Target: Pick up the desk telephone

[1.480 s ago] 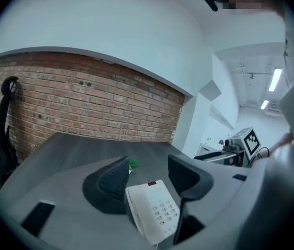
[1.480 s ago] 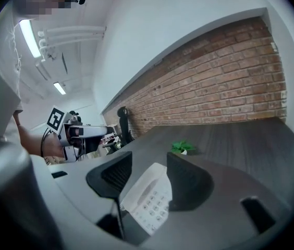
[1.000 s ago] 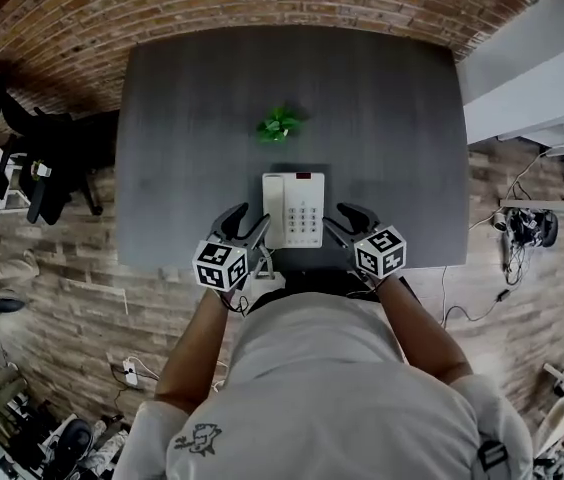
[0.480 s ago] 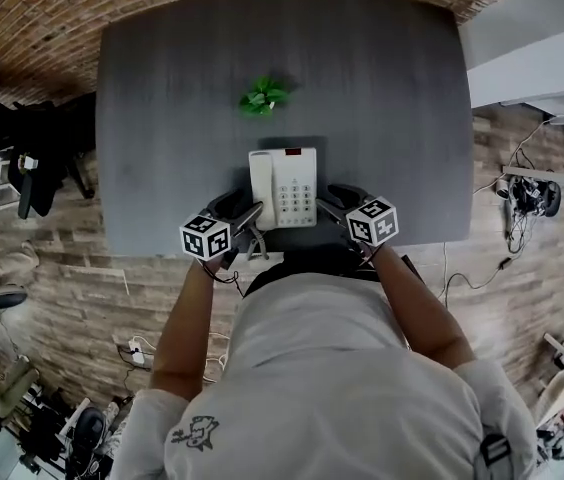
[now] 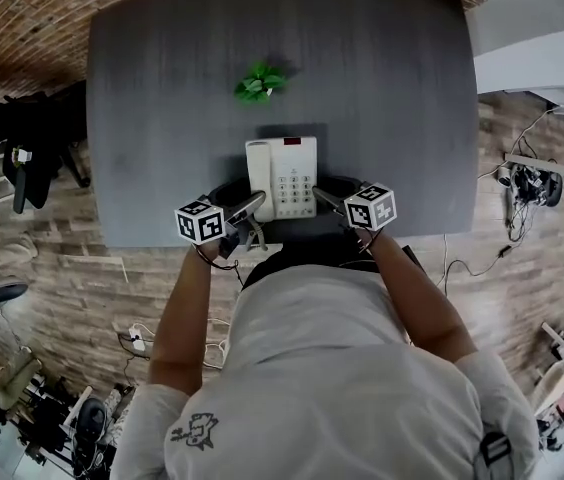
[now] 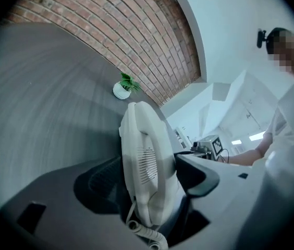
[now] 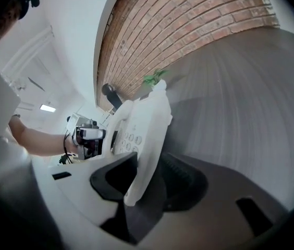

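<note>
The phone [image 5: 282, 176] lies flat on the dark grey surface [image 5: 392, 88], midway along its near edge and a little in from it. Its handset is on the left and its keypad on the right. A small green plant [image 5: 259, 82] in a white pot stands farther in, toward the far edge and well apart from the phone.

The left hand-held gripper [image 5: 246, 205] comes in over the near edge at the phone's left side. Its jaws have just been opening and stand wide apart. The handset side of the phone sits between them with the ribbed pad clear of it, and nothing is gripped. The coiled cord [image 6: 144, 233] curls out below the handset, close to the camera.

The right hand-held gripper [image 5: 328, 197] comes in at the phone's right side. Its jaws have just been closing and are partly apart. The thin right edge of the phone is between them, one jaw over the keypad face and the other under the edge. A dark gap shows between the ribbed pad and the phone.
</note>
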The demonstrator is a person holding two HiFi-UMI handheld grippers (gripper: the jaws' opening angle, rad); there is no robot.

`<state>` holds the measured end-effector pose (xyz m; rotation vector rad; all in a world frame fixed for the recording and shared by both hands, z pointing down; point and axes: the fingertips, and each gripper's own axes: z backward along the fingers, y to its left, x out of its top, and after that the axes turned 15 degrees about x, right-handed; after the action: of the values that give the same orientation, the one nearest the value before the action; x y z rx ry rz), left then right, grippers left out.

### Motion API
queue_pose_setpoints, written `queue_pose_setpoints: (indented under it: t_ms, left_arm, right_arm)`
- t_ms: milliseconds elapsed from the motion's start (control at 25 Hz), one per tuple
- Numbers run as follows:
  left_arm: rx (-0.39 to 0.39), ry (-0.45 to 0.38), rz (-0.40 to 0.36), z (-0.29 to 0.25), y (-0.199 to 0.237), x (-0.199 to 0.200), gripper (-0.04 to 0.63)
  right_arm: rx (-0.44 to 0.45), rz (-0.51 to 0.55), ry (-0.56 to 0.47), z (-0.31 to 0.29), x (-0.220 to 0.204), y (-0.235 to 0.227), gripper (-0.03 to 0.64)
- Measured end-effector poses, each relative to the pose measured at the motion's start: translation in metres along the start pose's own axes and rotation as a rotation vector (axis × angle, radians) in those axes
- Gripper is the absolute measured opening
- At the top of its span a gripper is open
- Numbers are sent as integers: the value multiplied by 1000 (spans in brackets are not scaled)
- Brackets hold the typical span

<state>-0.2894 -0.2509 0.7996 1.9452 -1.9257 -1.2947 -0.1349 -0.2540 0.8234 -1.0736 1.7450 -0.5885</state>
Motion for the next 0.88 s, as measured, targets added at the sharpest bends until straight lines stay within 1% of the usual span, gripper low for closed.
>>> queue_pose_setpoints:
  t_ms: [120, 200, 280, 360, 560, 720, 880]
  left_arm:
    - [-27, 0, 22, -1, 0, -1, 350]
    - [-43, 1, 30, -3, 0, -1, 351]
    - [-61, 5, 42, -5, -1, -3, 351]
    - [-81, 11, 56, -6, -1, -4, 351]
    - [-121, 29, 73, -9, -5, -5, 350]
    - [-127, 21, 86, -9, -6, -5, 348]
    - [-112, -1, 112, -9, -6, -5, 339]
  right_arm:
    - [33, -23, -9, -3, 0, 2, 144]
    - [57, -29, -9, -5, 0, 3, 118]
    - [75, -35, -5, -6, -1, 4, 116]
    - [96, -43, -4, -8, -1, 6, 98]
    - [151, -94, -27, -10, -1, 6, 95]
    - [178, -116, -46, -10, -2, 5, 92]
    - [200, -134, -67, -9, -1, 3, 89]
